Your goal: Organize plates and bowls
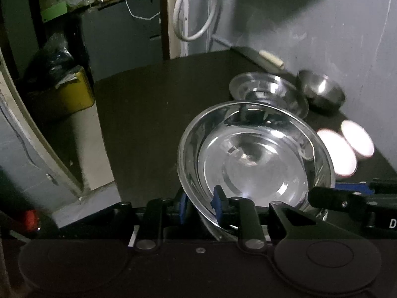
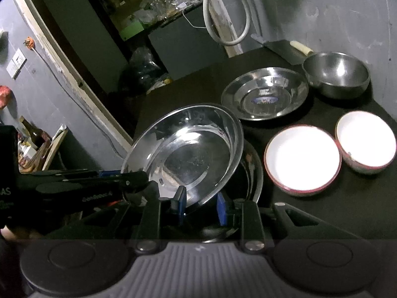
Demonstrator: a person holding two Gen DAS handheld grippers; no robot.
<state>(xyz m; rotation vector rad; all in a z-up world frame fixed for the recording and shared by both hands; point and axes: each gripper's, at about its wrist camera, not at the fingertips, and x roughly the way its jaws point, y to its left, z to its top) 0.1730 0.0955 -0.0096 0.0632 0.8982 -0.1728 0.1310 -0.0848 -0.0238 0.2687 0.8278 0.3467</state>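
Observation:
A large steel plate (image 1: 250, 154) hangs tilted over the black table (image 1: 153, 114). My left gripper (image 1: 201, 206) is shut on its near rim, one blue pad on each side. In the right wrist view the same plate (image 2: 188, 154) slopes up to the left, and my right gripper (image 2: 201, 204) is shut on its lower rim. The left gripper's black finger (image 2: 134, 180) meets the plate's left edge. The right gripper's finger (image 1: 335, 197) reaches the plate from the right. A second steel rim (image 2: 256, 173) shows just under the held plate.
Behind it another steel plate (image 2: 264, 94) lies flat, with a steel bowl (image 2: 337, 74) beside the grey wall. Two white bowls with red rims (image 2: 301, 159) (image 2: 366, 144) sit on the right. The table ends on the left, above a yellow bin (image 1: 72, 92).

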